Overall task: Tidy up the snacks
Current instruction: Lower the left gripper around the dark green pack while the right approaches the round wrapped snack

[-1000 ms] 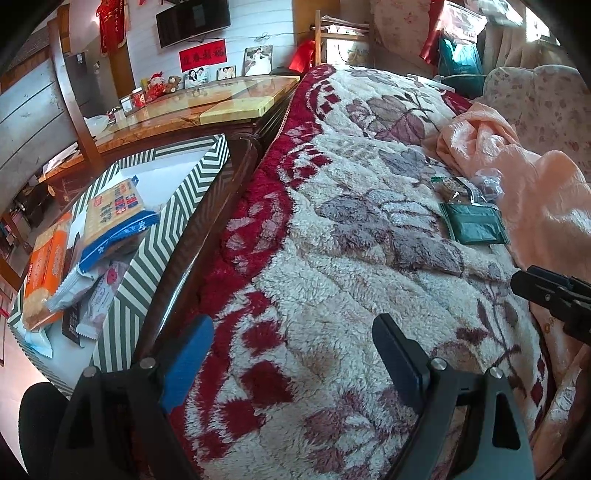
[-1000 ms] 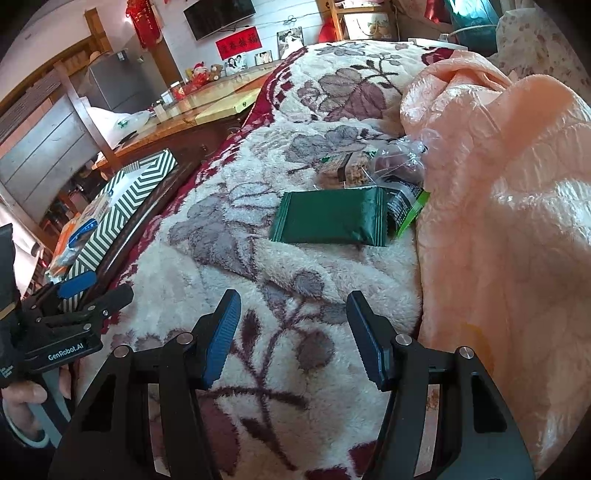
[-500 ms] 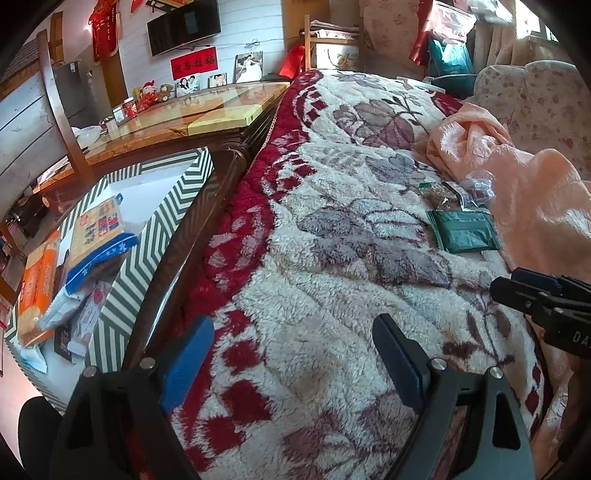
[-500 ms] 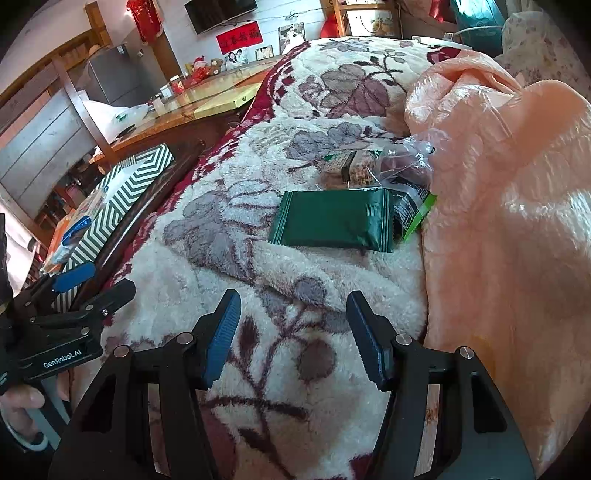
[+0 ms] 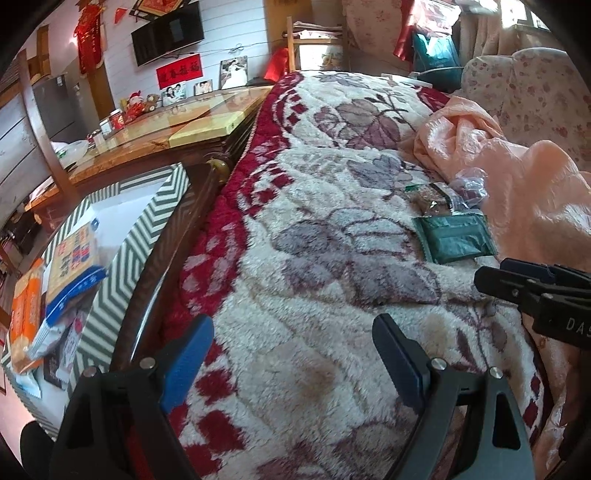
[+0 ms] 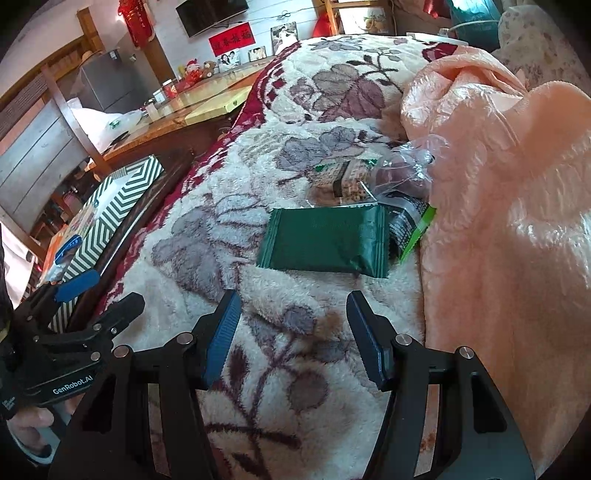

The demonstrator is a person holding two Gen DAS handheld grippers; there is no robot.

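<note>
Right hand-held gripper [image 6: 293,332] released, just short of flat dark green foil snack packet [image 6: 325,242] on fluffy floral bed blanket [image 6: 229,221], left hand-held gripper [image 5: 291,354] released, holding nothing

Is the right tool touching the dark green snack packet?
Apart. Right wrist view shows fuzzy blanket between the open right tool and the green packet.

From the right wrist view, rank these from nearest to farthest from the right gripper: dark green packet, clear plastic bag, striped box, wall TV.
From the right gripper:
1. dark green packet, just ahead on the floral blanket.
2. clear plastic bag, beyond it, against the pink blanket.
3. striped box, off the bed, far left.
4. wall TV, top, on the far wall.
</note>
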